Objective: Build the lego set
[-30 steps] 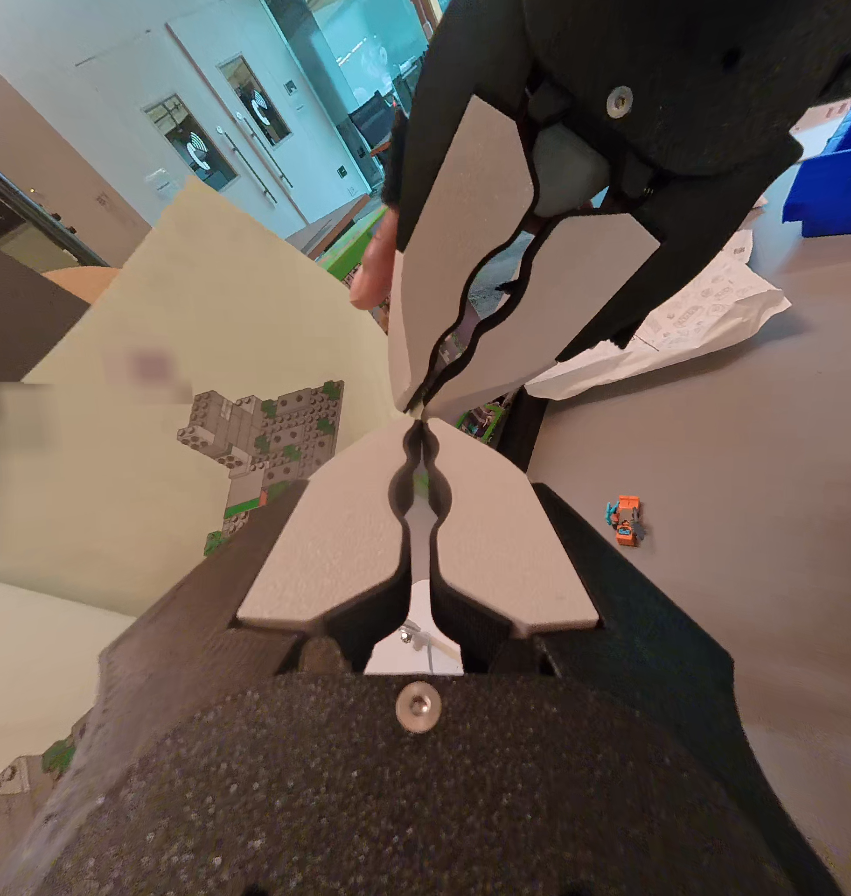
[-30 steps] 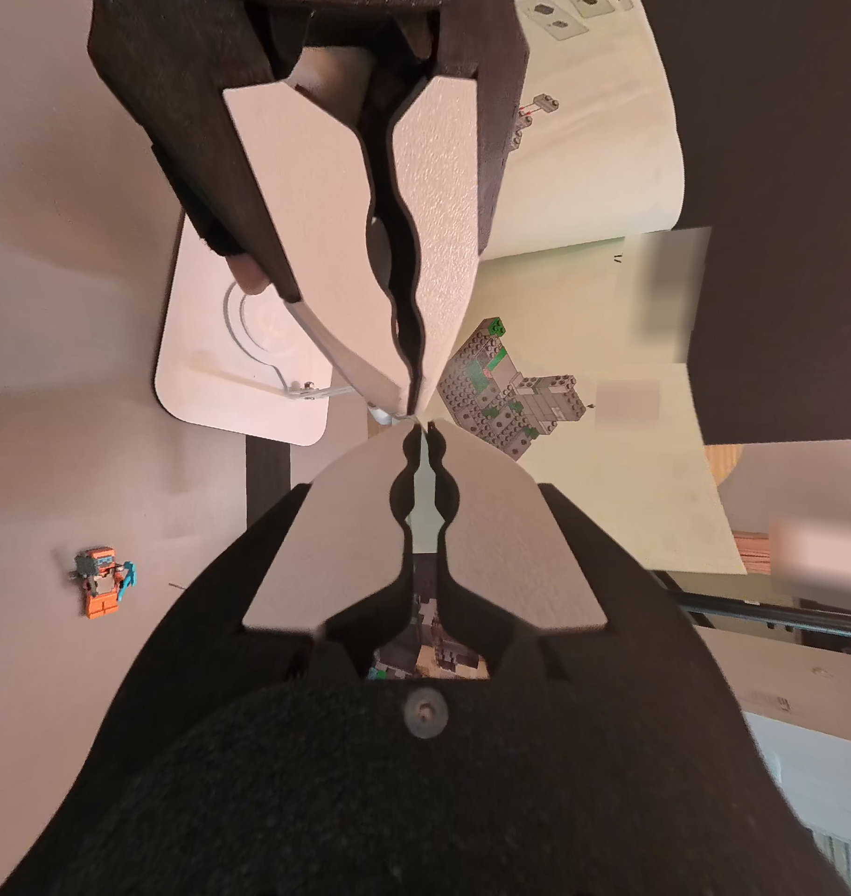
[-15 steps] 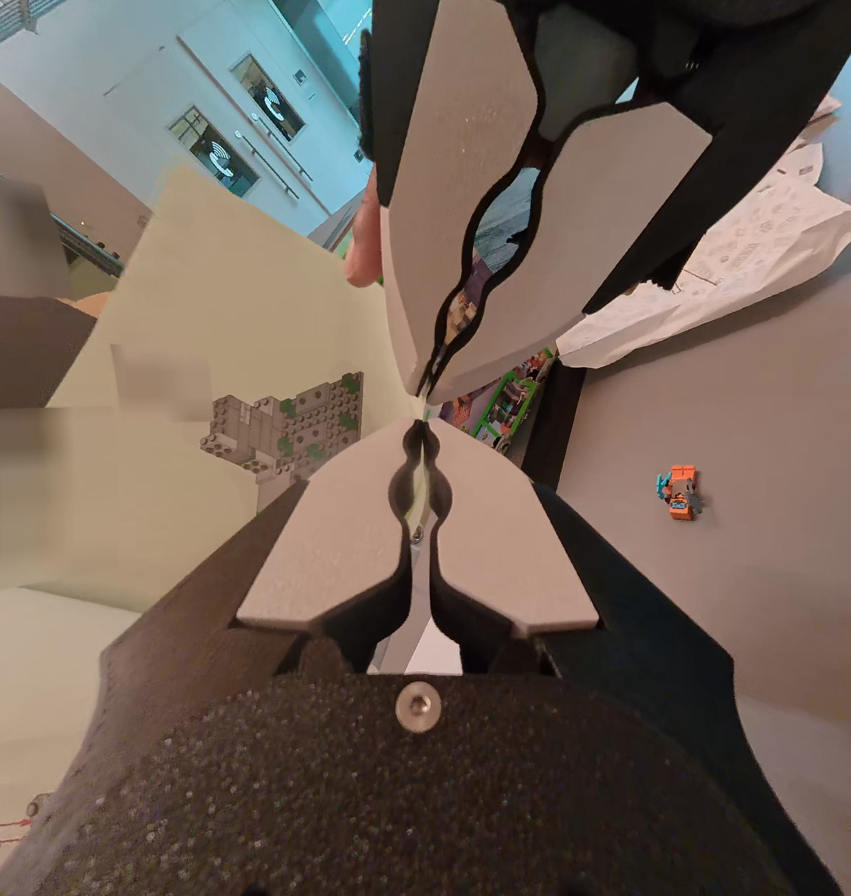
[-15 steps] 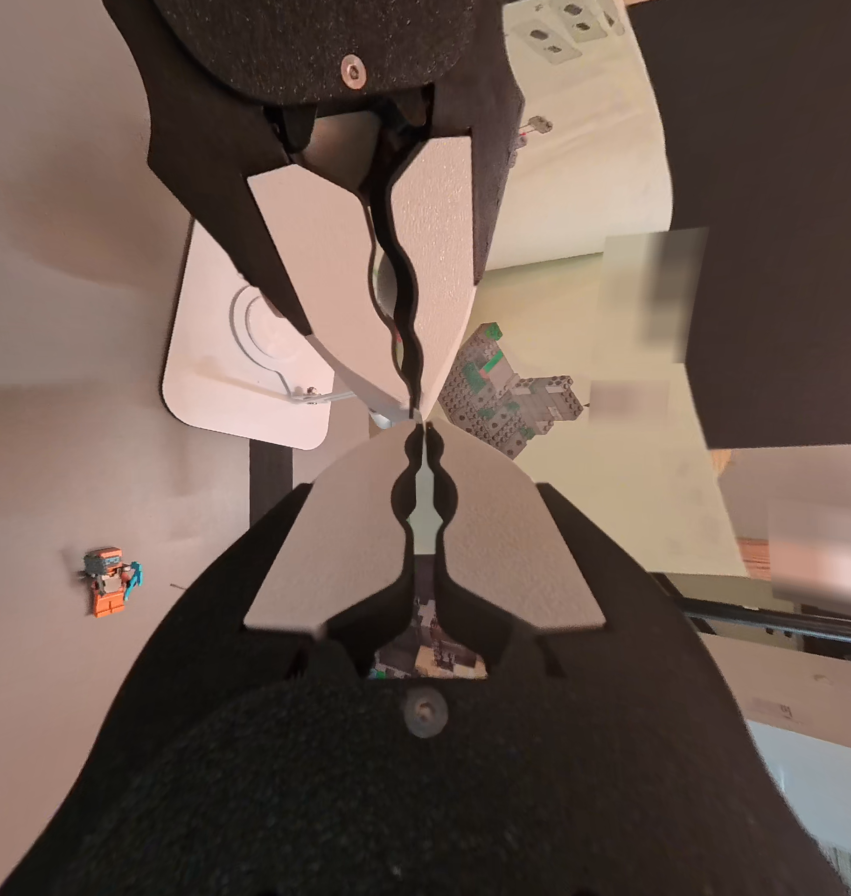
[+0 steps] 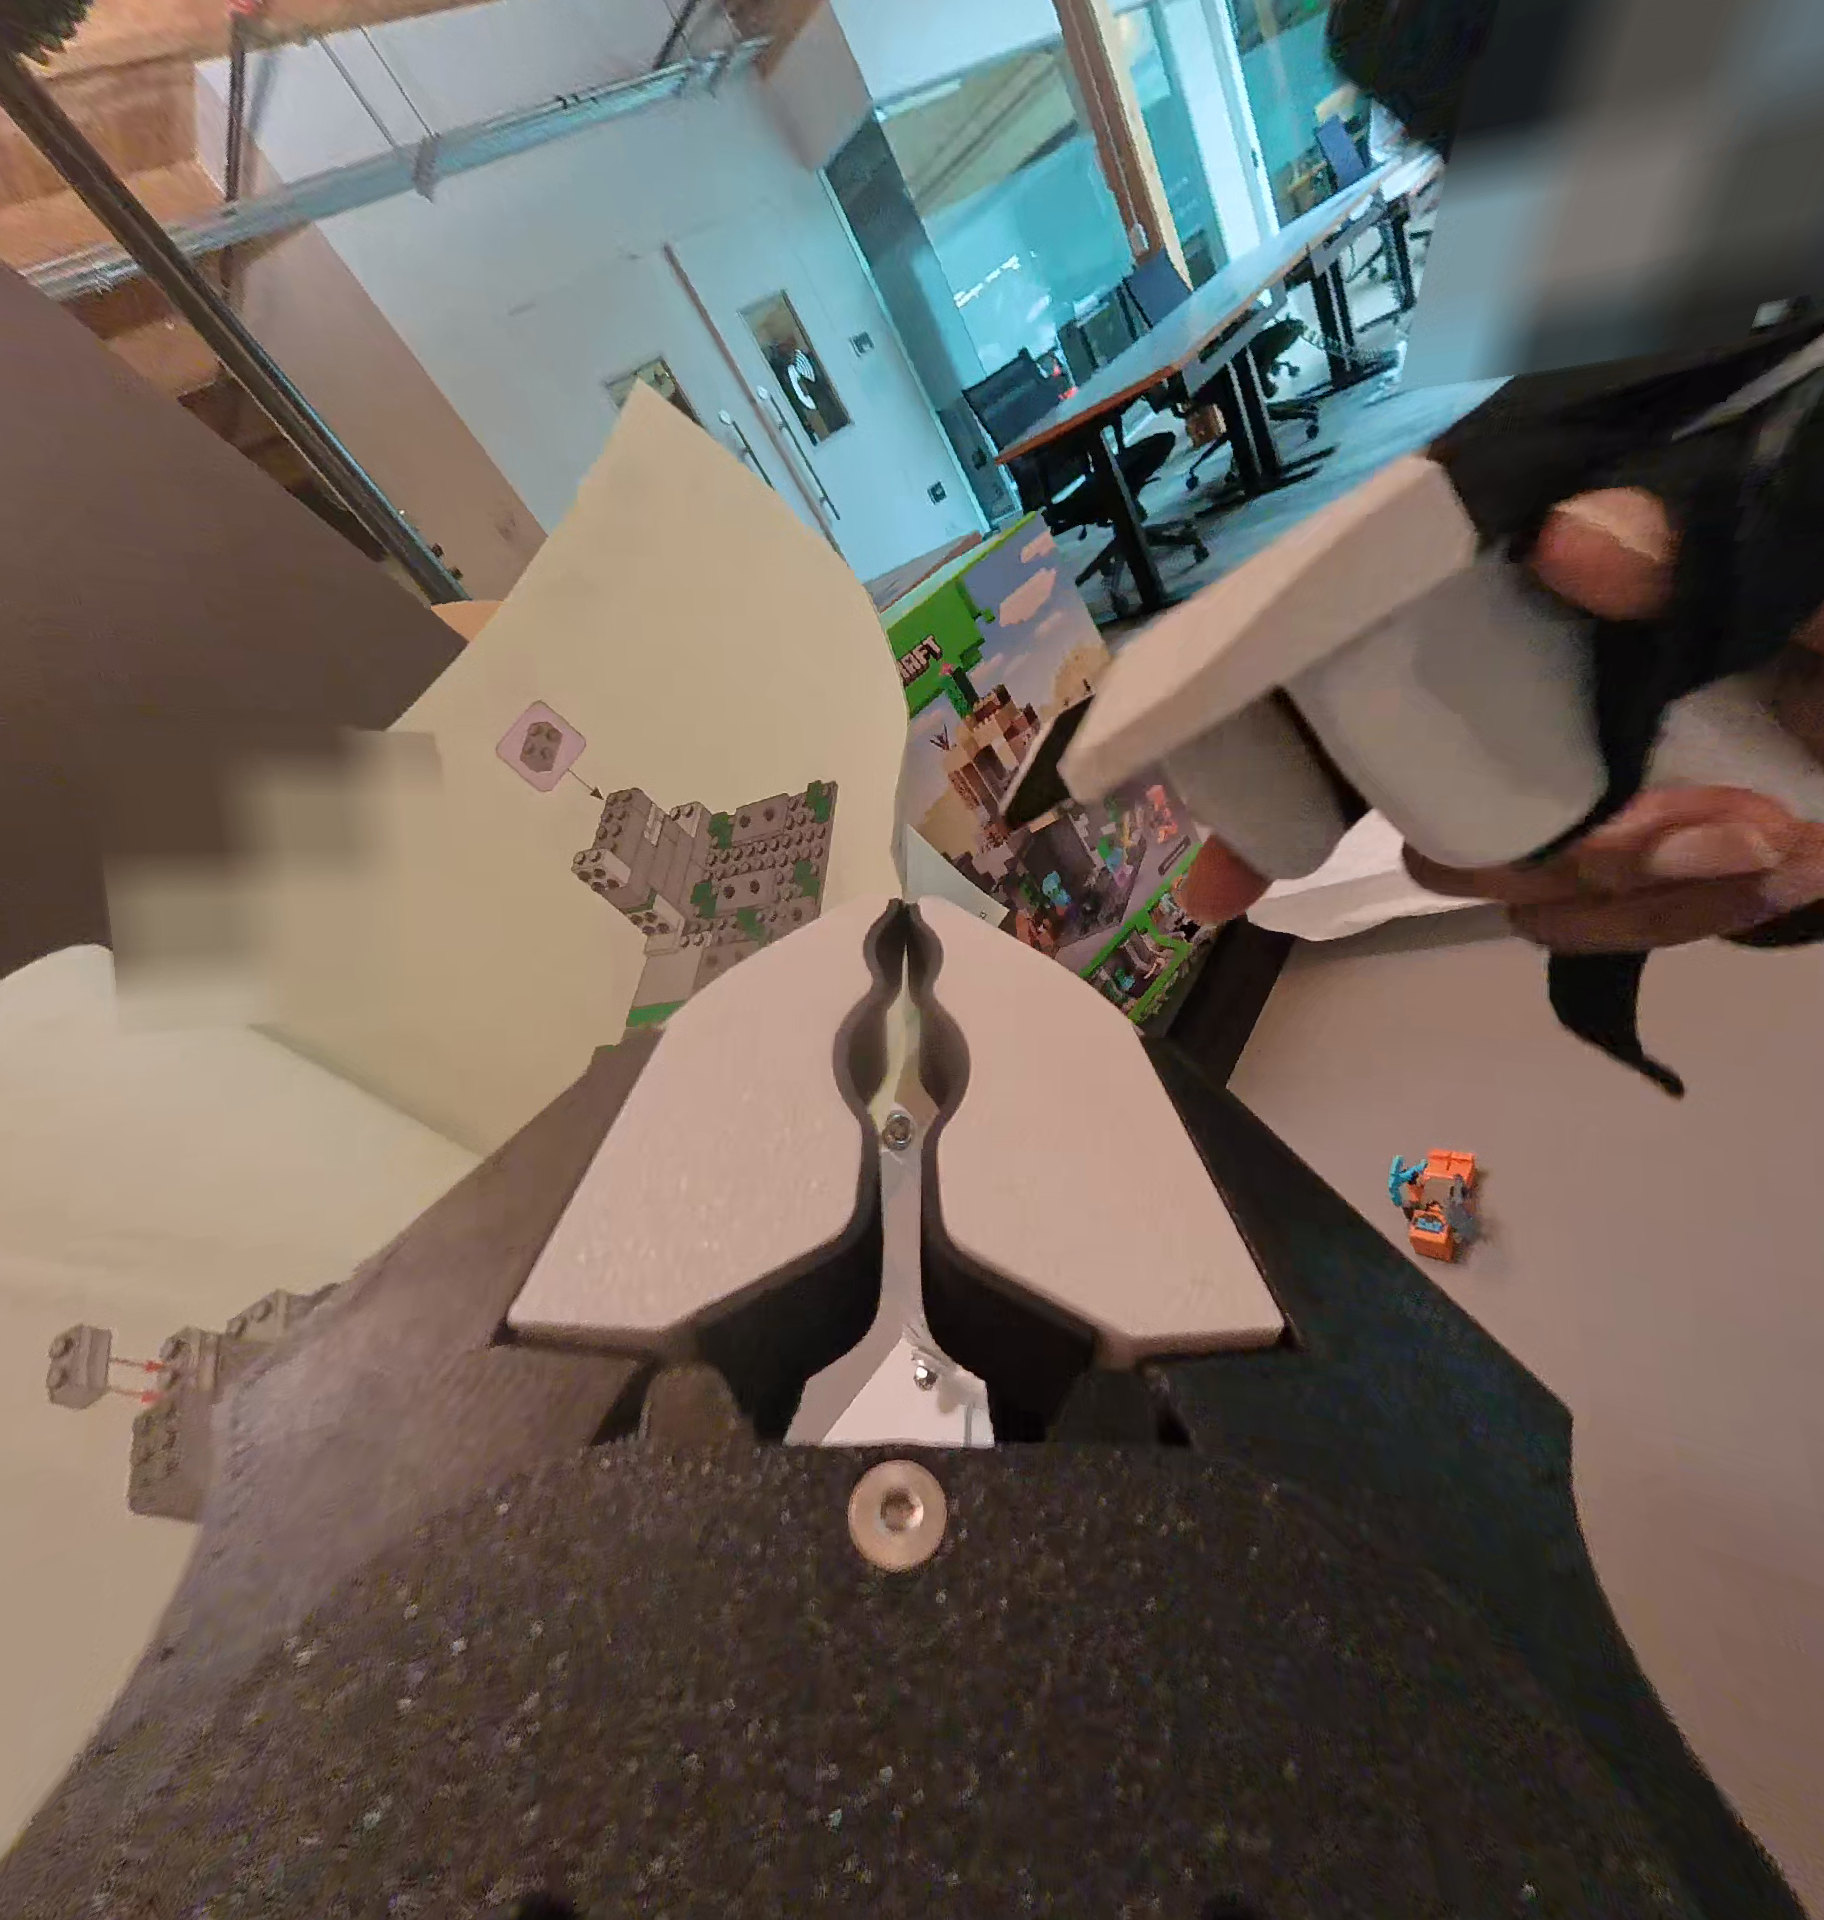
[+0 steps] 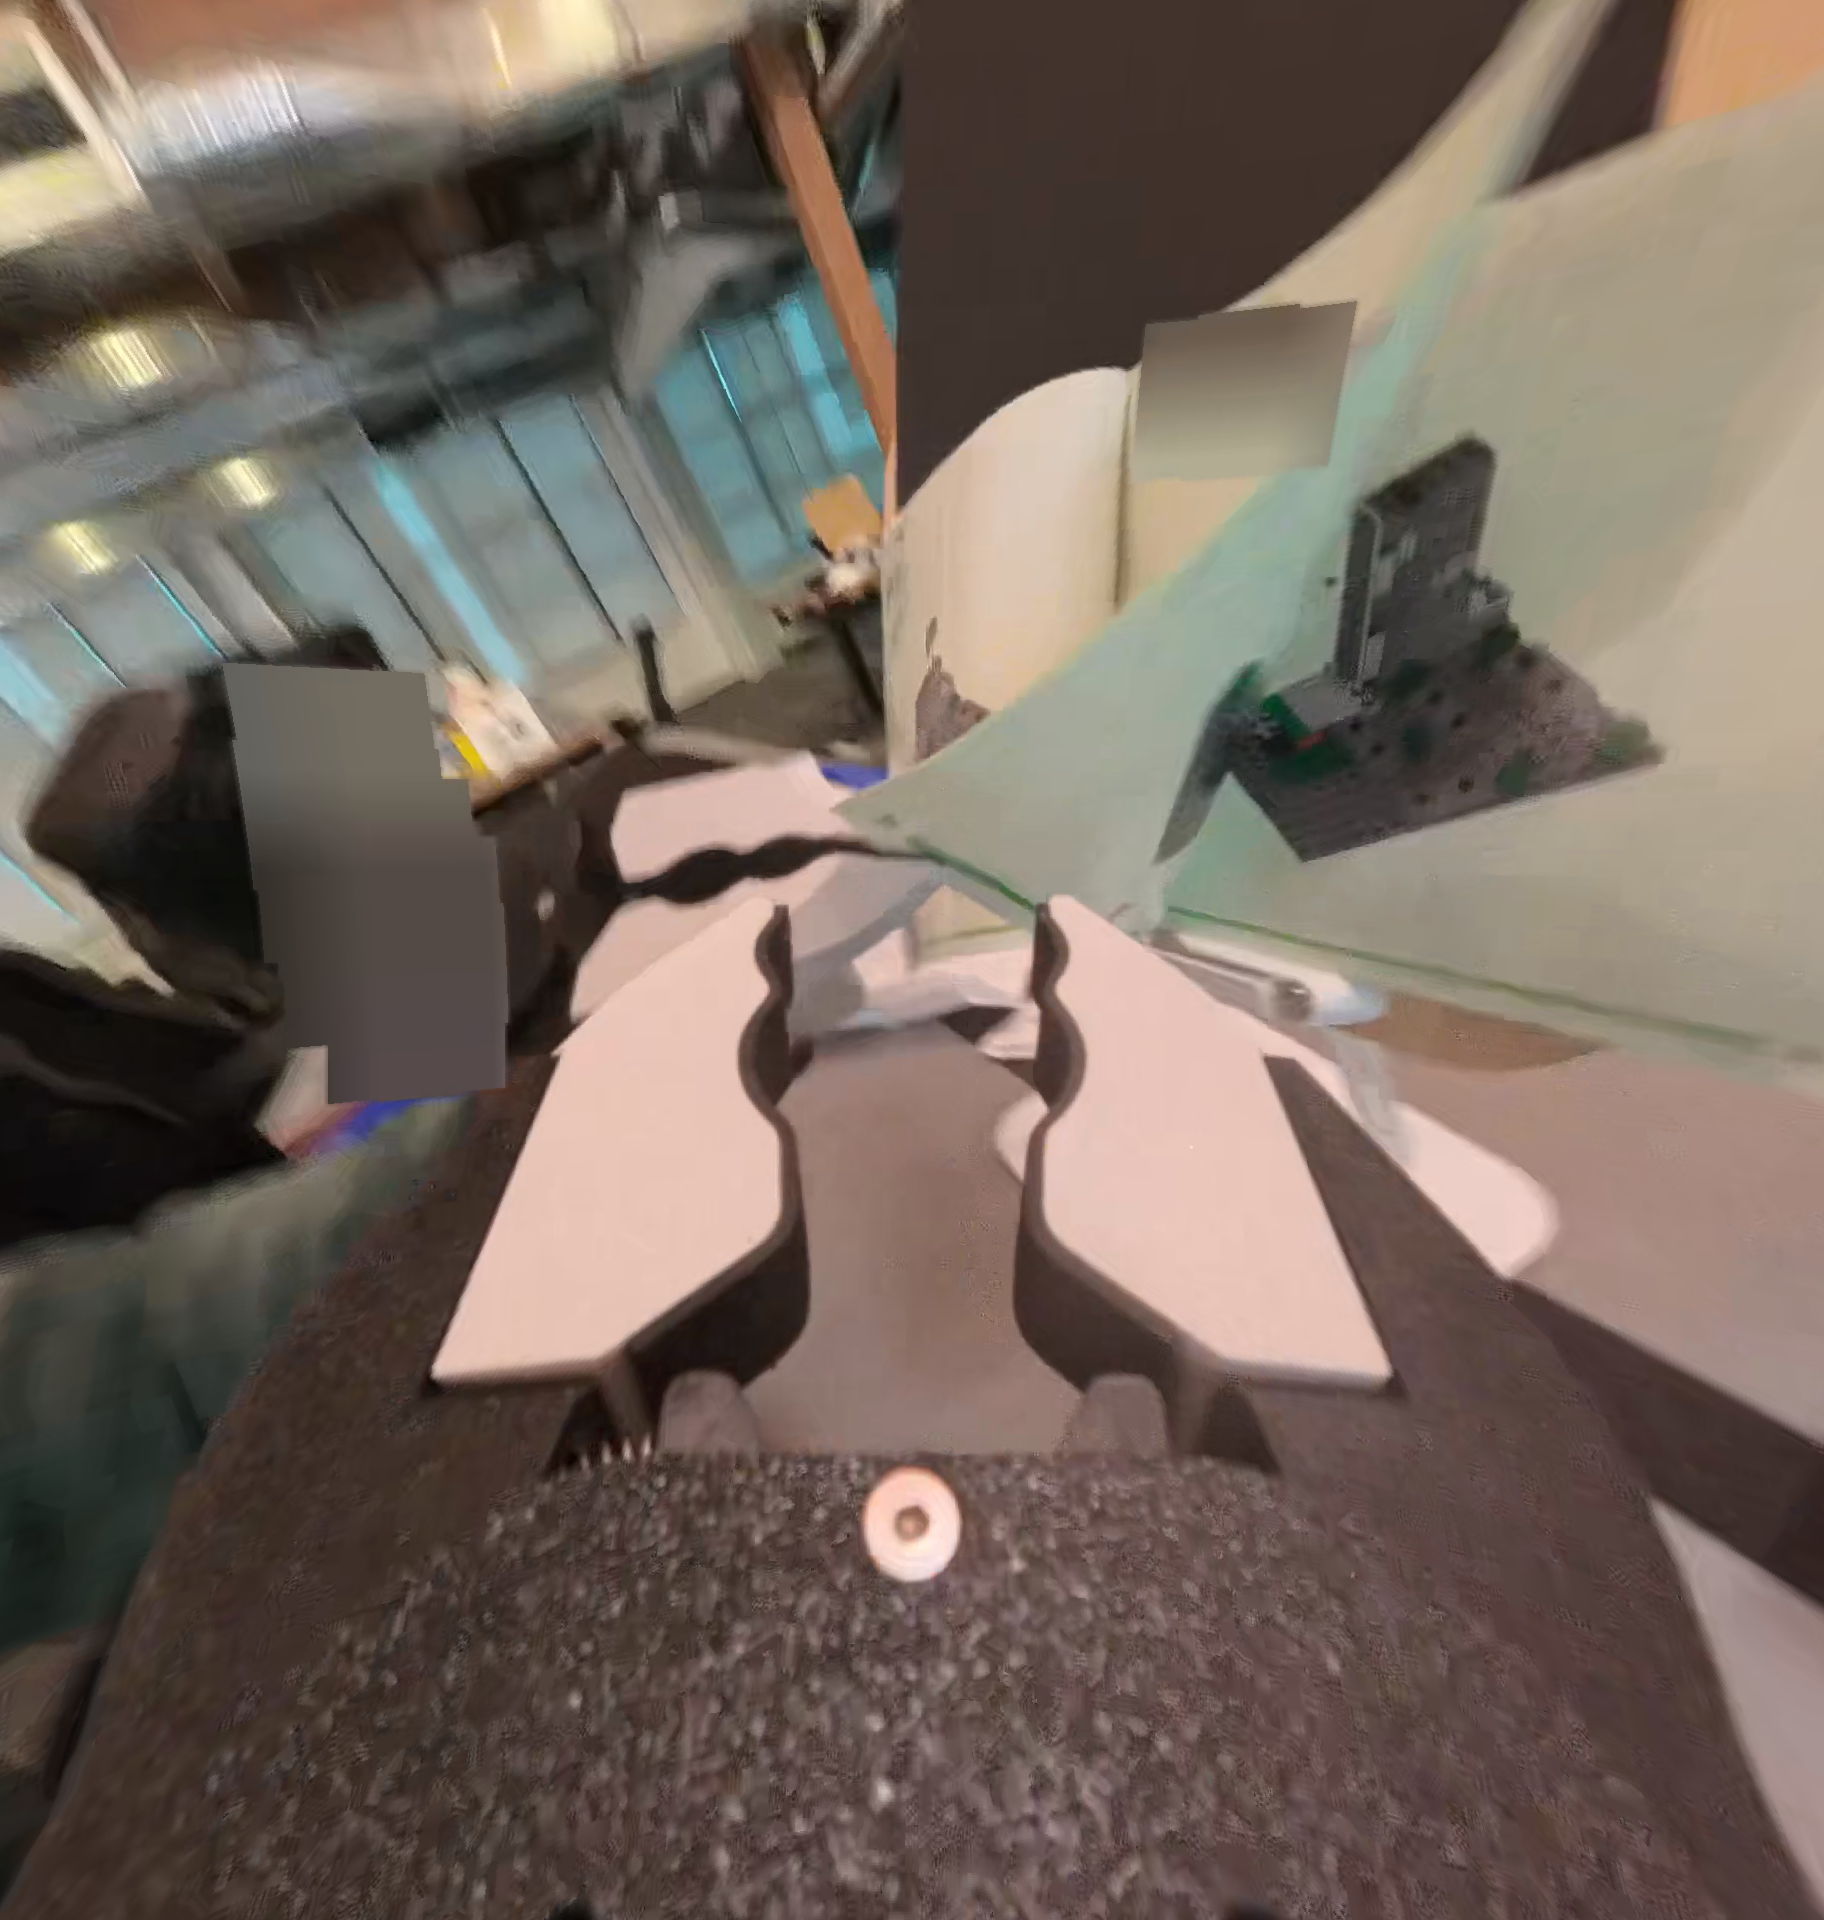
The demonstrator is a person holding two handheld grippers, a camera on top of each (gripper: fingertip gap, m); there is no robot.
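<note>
left wrist view, left side: pale cream pages of an open instruction booklet (image 5: 679,665) curve up across the left half of the frame, printed with drawings of a grey and green brick model.
left wrist view, centre: the left gripper (image 5: 903,914) has its two pale fingers pressed together at the tips, pinching the edge of a booklet page that runs down the slot between them. a silver metal arm with a screw shows lower in that slot.
left wrist view, upper right of centre: the colourful lego set box (image 5: 1043,821) stands behind the gripper tips, partly hidden by the page and the fingers.
left wrist view, right side: a small orange and teal lego figure (image 5: 1436,1203) lies alone on the grey table (image 5: 1614,1299), well apart from the box. above it a hand (image 5: 1666,831) grips the pale handle of the other tool.
right wrist view, left side: heavily blurred; the dark body of the left gripper lies sideways at middle left, its fingers shut on the page corner.
right wrist view, centre: the right gripper (image 6: 908,925) stands wide open, holding nothing, grey table visible through the gap.
right wrist view, right side: the lifted page spreads across the upper right, just above the right finger.
</note>
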